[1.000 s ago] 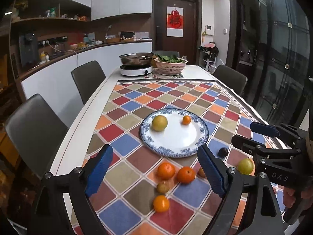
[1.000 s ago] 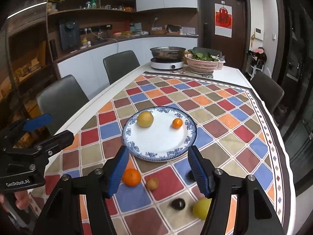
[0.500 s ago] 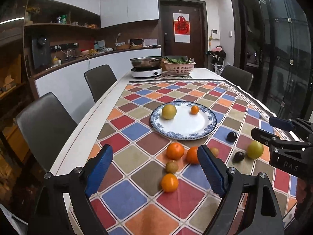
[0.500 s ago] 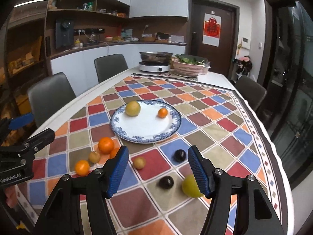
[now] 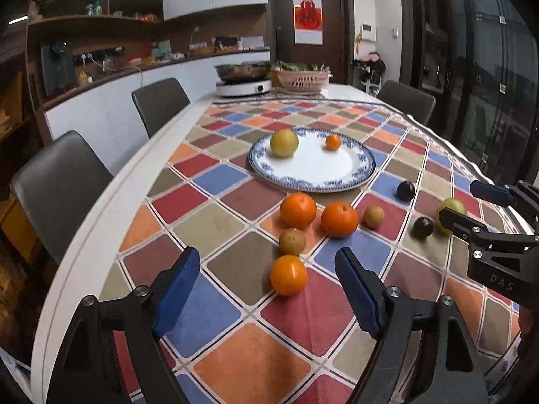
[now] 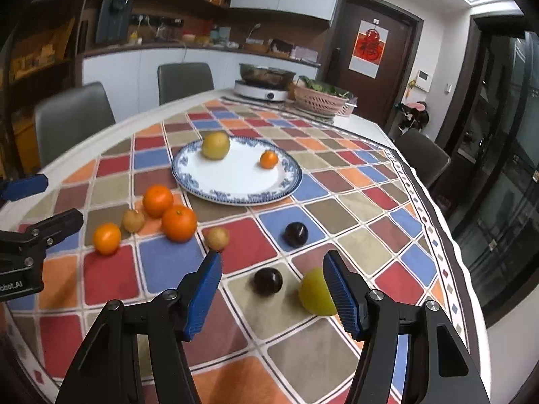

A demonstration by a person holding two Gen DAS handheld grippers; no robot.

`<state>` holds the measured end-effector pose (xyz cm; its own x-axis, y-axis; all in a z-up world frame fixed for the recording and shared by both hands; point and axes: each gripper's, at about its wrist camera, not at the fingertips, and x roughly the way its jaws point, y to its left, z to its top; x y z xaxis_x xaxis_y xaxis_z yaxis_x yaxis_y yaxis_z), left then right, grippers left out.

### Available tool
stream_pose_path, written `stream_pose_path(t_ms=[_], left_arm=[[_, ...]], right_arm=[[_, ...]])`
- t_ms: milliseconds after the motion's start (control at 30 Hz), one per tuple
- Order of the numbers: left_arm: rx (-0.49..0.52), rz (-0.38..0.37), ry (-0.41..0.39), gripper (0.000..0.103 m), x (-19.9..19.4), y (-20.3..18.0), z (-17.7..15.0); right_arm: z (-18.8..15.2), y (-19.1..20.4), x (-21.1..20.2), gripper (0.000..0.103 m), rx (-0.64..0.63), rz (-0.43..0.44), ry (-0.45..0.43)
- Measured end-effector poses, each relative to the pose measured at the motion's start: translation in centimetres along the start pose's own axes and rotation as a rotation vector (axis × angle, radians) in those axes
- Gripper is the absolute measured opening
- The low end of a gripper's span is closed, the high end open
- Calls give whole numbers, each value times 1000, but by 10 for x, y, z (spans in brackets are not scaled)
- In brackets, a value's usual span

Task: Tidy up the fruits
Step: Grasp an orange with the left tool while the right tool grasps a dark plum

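Two fruits lie on the plate (image 5: 313,181); eight more wait on the desk (image 5: 101,222), so most sorting is left. The left hand-held gripper (image 5: 267,291), jaws apart and just narrowed with nothing between, has sunk toward the orange (image 5: 288,274) just ahead. The right hand-held gripper (image 6: 273,294), apart and empty, has dropped over a plum (image 6: 267,280).

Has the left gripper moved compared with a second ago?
Yes. The left gripper has dropped toward the table: the plate now sits higher in its view and the near orange looms between its open jaws, which have just been closing.
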<state>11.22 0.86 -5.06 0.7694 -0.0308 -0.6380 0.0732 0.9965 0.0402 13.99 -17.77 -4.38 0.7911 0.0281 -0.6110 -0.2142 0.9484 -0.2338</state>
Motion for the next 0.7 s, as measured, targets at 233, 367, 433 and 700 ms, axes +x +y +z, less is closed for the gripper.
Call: stream_pose_path(t_ms=[233, 367, 433, 700], left_arm=[[29, -40, 61, 67, 22, -4, -6], [42, -57, 85, 63, 30, -8, -8], [44, -64, 101, 60, 35, -9, -9], [55, -74, 139, 50, 46, -11, -11]], right_arm=[[-8, 11, 19, 51, -104, -24, 70], [-11, 15, 28, 46, -137, -21, 97], [-13, 16, 32, 46, -155, -24, 105], [-17, 20, 51, 38, -179, -27, 150]])
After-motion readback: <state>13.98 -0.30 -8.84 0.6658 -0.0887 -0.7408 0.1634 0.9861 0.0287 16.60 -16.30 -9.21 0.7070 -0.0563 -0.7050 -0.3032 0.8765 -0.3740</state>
